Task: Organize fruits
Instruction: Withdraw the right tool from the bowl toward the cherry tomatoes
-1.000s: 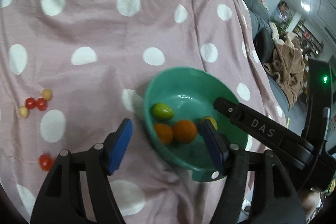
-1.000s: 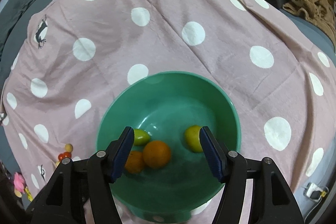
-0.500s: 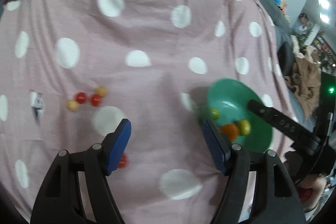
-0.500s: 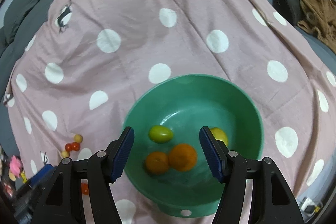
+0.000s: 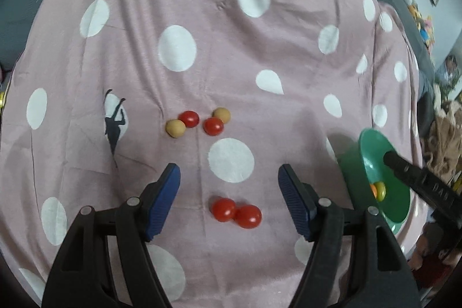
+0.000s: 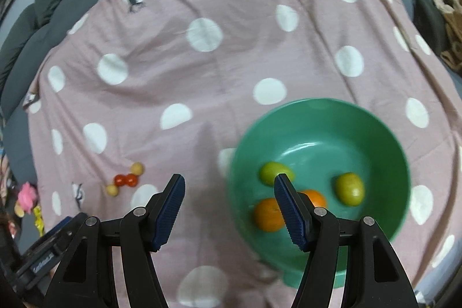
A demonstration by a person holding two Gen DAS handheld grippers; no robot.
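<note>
**Left claw lines up over two red fruits**

While the left claw (image 5: pixel 229 194) hangs spread wide and empty above the cloth (image 5: pixel 202 5), a pair of red fruits (image 5: pixel 236 213) lies between its blue pads (image 5: pixel 163 201), a little toward the right pad. The two fruits touch each other. Farther ahead on the cloth there is a small group: two more red fruits (image 5: pixel 200 121) and two tan ones (image 5: pixel 175 128), close together.

The bowl (image 6: pixel 375 129) stands to the right, well apart from these loose fruits. It holds two oranges (image 6: pixel 267 214) and two green fruits (image 6: pixel 349 189). The right claw (image 6: pixel 229 210) is also spread and holds nothing; its right pad is over the bowl's left side and its left pad is over bare cloth.

I judge that the step in hand is picking up the nearest red fruit for the bowl. The next move calls for lowering the left claw and centring it on only one fruit, because the two touch and a wide close could push one away. The fruits look round and smooth, so they may roll on the soft cloth; a gentle, slow pinch seems wise.
</note>
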